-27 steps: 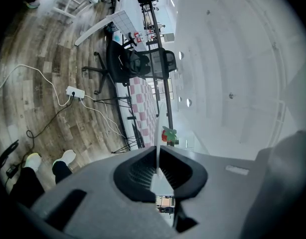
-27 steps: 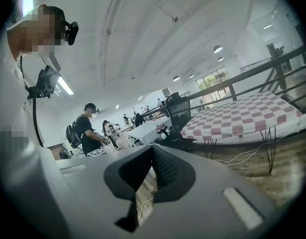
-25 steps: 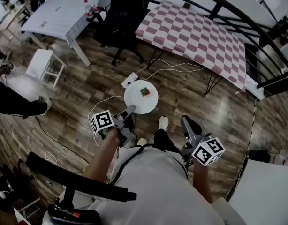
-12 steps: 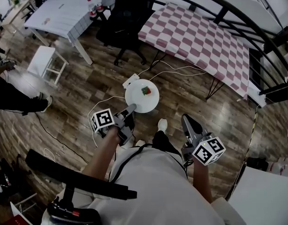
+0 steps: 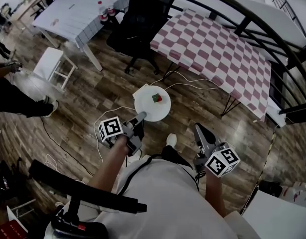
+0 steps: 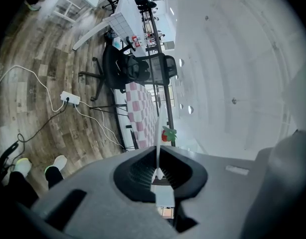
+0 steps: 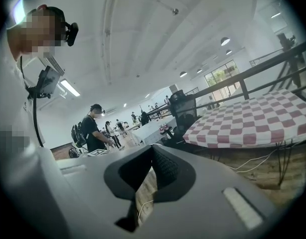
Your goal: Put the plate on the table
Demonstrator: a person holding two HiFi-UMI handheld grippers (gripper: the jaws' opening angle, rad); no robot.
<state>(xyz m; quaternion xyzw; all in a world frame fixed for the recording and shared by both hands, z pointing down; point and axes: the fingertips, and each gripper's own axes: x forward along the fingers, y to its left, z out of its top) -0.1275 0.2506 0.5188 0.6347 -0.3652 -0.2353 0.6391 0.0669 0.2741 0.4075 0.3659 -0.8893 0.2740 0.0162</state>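
Note:
A white round plate with a small red and green toy on it hangs level above the wooden floor. My left gripper is shut on the plate's near rim. In the left gripper view the plate shows edge-on between the pads, with the toy beside it. The red and white checked table stands ahead and to the right of the plate, apart from it. My right gripper is held at the right, shut, with nothing between its fingers. The right gripper view shows the checked table off to the right.
A black office chair stands left of the checked table, with a white table behind it. A white stool and a person's legs are at the left. A power strip with cables lies on the floor. A black railing curves past the checked table.
Both grippers and the plate have moved forward towards the checked table, which now sits lower and nearer in the head view. The grip on the plate is unchanged.

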